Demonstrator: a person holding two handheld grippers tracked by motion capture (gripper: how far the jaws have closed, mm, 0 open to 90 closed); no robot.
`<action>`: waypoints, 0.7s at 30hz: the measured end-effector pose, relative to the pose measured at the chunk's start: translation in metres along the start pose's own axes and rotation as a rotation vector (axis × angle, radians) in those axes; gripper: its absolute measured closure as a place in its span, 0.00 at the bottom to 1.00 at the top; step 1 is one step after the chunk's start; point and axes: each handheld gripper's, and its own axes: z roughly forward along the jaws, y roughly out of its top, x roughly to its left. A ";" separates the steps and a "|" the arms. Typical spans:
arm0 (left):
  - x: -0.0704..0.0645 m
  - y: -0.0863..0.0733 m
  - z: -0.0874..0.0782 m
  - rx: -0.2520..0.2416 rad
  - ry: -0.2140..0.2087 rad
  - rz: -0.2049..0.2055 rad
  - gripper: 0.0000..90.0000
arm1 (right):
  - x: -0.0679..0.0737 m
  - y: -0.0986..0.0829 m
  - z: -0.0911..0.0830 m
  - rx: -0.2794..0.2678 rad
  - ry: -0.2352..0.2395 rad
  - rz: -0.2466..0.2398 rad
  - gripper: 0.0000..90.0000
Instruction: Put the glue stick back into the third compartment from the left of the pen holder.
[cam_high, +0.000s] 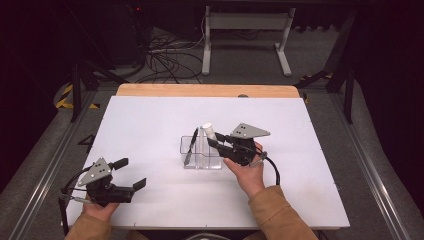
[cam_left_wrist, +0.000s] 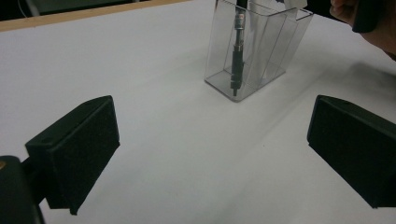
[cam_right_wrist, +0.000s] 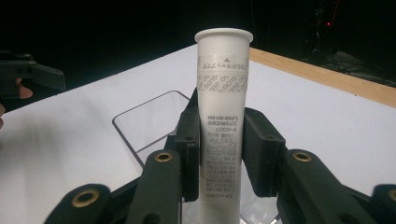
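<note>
Now | right claw (cam_right_wrist: 219, 154) clamps white tube (cam_right_wrist: 222, 107) | left claw (cam_left_wrist: 210, 154) wide open, empty

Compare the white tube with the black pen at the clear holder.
The white tube is thick and pale; the black pen is thin and dark. The tube is clamped in the right claw above the clear holder; the pen stands inside it, ungripped. Both are long and roughly upright.
</note>
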 end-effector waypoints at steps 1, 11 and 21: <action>0.000 0.000 0.000 0.000 -0.001 0.000 0.03 | 0.000 -0.001 0.000 0.004 -0.001 -0.003 0.77; 0.000 0.000 0.000 0.002 -0.004 0.002 0.03 | -0.001 -0.008 0.000 0.021 -0.004 0.001 0.77; 0.001 0.000 0.001 0.005 -0.004 0.009 0.03 | 0.000 -0.012 0.002 0.041 -0.007 -0.005 0.77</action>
